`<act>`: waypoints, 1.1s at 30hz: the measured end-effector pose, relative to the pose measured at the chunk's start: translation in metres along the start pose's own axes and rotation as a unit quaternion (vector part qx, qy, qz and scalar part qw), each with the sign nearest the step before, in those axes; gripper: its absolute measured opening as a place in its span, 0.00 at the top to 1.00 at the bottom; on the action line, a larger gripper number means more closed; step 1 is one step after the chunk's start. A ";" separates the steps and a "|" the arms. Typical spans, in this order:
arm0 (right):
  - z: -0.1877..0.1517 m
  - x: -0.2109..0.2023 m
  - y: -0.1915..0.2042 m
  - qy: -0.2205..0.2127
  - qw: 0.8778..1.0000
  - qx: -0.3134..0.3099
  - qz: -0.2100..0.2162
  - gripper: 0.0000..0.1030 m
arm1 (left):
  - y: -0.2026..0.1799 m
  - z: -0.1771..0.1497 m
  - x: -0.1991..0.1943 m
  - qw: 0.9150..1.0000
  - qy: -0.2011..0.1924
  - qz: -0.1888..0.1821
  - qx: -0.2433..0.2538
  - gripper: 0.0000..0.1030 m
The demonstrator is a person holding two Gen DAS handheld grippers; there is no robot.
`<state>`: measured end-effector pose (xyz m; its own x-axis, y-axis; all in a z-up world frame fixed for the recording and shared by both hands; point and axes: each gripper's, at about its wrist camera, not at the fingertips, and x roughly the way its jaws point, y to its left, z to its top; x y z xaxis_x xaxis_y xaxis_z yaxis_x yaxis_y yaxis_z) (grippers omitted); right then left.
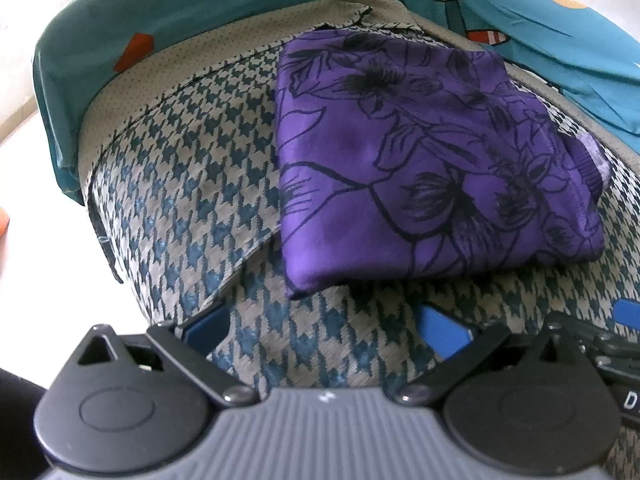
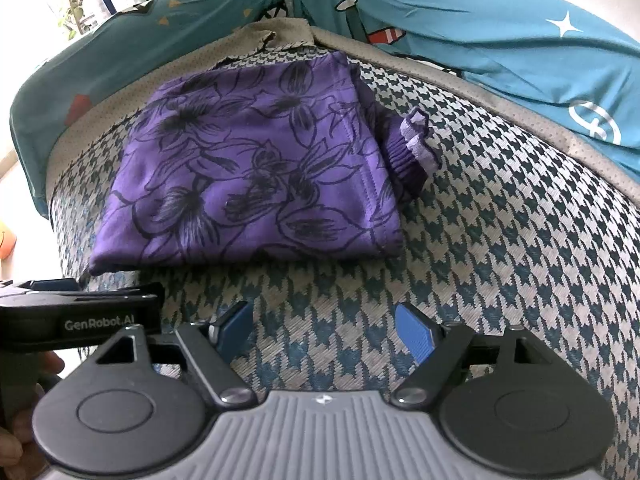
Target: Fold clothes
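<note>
One purple floral garment [image 2: 256,160] lies folded into a compact rectangle on a houndstooth cloth [image 2: 500,216], which is spread over what looks like a bed with a teal printed sheet [image 2: 500,32]. A ribbed cuff [image 2: 416,148] pokes out from the bundle's right edge. Two tongs hover just short of its near edge, side by side. The left tongs [image 1: 324,324] and the right tongs [image 2: 324,328] both stand wide and empty. The folding looks nearly done; a likely next move is tucking in that cuff or lifting the bundle away. Count: one garment, one cuff showing, two tongs.
</note>
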<state>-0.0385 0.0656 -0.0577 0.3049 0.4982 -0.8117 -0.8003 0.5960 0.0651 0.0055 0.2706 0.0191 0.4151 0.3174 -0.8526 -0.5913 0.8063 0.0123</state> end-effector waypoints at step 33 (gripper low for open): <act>0.001 0.001 -0.001 0.003 1.000 -0.004 0.000 0.23 | 0.002 -0.002 0.007 1.000 0.018 -0.005 -0.007 0.00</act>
<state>-0.0369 0.0665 -0.0581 0.3021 0.4945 -0.8150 -0.8046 0.5907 0.0602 0.0065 0.2733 0.0121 0.3959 0.2903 -0.8712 -0.5963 0.8028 -0.0034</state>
